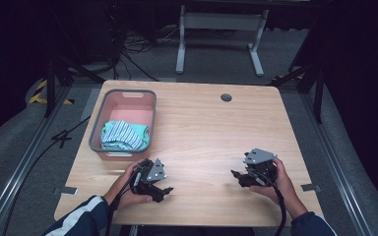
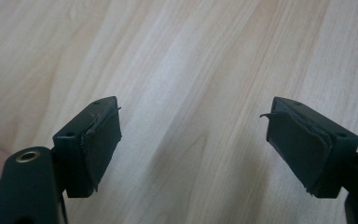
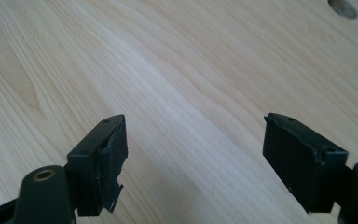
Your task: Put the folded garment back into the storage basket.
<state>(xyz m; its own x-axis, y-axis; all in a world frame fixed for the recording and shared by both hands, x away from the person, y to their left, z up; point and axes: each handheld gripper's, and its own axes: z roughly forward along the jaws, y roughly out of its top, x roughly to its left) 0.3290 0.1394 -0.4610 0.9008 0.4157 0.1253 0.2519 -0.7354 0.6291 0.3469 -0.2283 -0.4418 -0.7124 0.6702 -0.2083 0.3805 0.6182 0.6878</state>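
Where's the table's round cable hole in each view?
High view: cable hole near the table's far edge, right of the pink basket.
Left gripper view: not in frame.
Right gripper view: top right corner, cut off by the edge.
Shared landmark: the wooden tabletop.

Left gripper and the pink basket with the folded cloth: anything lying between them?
Nothing: in the high view the left gripper sits just below the basket, with bare table between.
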